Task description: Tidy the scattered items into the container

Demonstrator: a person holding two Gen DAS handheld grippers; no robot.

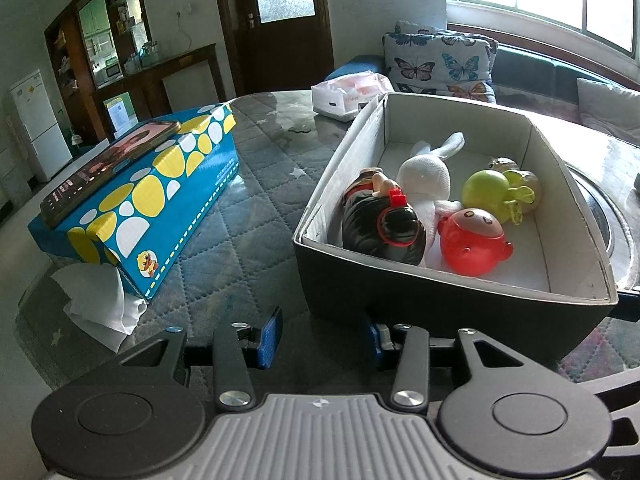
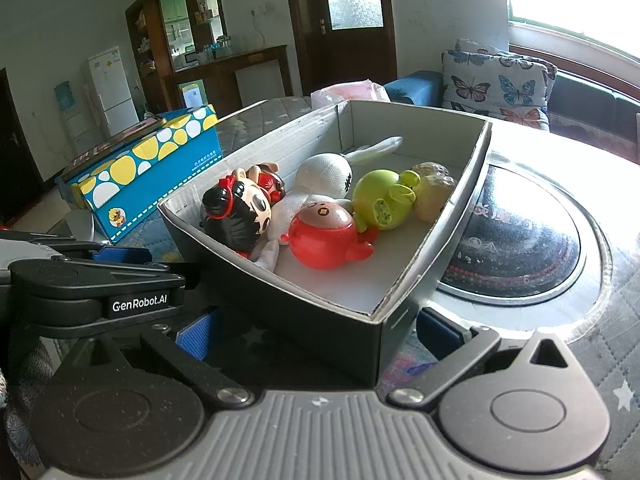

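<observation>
Toys fill the dark cardboard container [image 1: 440,296], which sits on the quilted counter [image 1: 248,216] with its near corner pointing at both cameras. Inside lie a black-haired doll [image 1: 384,220], a white knitted rabbit [image 1: 428,178], a red round toy [image 1: 472,240], a green round toy [image 1: 492,192] and a beige lumpy toy [image 2: 434,192] against the far right wall. No loose toy shows on the counter in either view, so the gathering looks finished or nearly so. The left gripper [image 1: 320,340] hovers low in front of the container's near wall, its blue-padded fingers [image 1: 270,336] spread apart and holding nothing. The right gripper [image 2: 316,330] is also spread wide, its fingers straddling the container's near corner without visibly touching it. The chief risk from here is a nudge: with the corner sitting between the right fingers, any forward or sideways drift would likely shove the light box across the cloth toward the round glossy inset [image 2: 520,240] beside it, or tip it enough to spill the round toys, which look prone to rolling. A blue and yellow spotted box [image 1: 152,200] with a phone [image 1: 108,164] resting on top stands well to the left; a careless sweep by the left gripper could knock the phone off. Crumpled white tissue [image 1: 100,304] lies beneath that box's near end.
</observation>
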